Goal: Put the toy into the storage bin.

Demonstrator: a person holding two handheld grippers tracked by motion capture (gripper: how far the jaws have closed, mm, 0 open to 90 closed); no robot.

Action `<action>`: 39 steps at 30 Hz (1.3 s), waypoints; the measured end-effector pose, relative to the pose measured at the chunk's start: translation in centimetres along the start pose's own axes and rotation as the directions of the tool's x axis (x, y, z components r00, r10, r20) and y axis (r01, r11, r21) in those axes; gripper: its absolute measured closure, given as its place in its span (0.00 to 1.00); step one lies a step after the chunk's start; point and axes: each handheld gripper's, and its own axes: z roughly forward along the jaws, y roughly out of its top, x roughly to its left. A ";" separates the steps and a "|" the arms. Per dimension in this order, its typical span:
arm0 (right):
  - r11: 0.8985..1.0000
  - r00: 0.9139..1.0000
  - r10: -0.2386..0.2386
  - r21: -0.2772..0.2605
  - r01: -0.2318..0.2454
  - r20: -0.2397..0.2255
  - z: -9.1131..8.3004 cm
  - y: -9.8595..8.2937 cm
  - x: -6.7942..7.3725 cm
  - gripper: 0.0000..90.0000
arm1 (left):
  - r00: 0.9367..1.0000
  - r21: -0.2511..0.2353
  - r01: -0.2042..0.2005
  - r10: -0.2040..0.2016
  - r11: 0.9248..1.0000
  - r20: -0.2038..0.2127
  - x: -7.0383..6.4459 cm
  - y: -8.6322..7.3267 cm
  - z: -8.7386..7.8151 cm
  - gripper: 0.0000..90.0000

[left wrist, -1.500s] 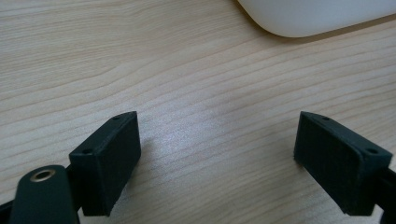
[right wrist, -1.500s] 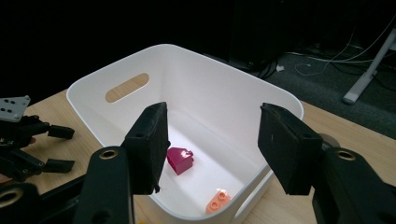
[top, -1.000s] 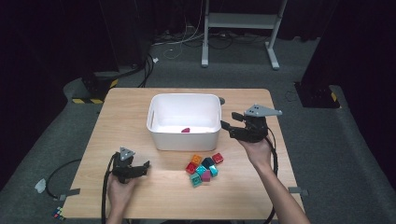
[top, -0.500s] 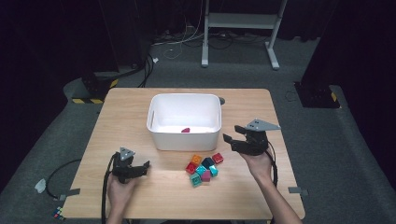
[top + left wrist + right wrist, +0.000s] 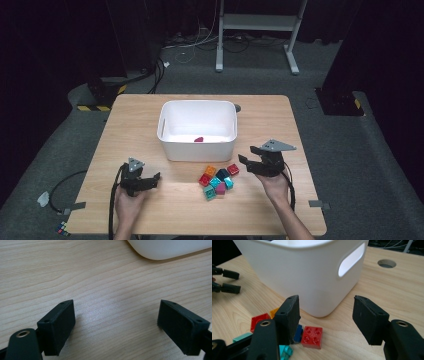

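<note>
red brick (image 5: 312, 336) under right tool (image 5: 325, 315), gaping.

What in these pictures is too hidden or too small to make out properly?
- High view: the small red thing in the white bin is too small to identify.
- Right gripper view: the right gripper's near jaw covers part of the brick pile.
- Left gripper view: the top edge cuts off the bin.
</note>
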 end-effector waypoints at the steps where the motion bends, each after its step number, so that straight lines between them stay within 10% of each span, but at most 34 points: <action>1: 1.000 1.000 0.000 0.004 0.000 -0.002 0.2 -0.2 0.0 0.43 | 1.000 0.000 0.000 0.000 1.000 0.000 0.0 0.0 0.0 0.16; 39: 0.979 1.000 -0.018 0.204 0.016 0.008 6.5 -4.3 1.7 0.57 | 1.000 0.000 0.000 0.000 1.000 0.001 0.0 0.0 0.0 0.16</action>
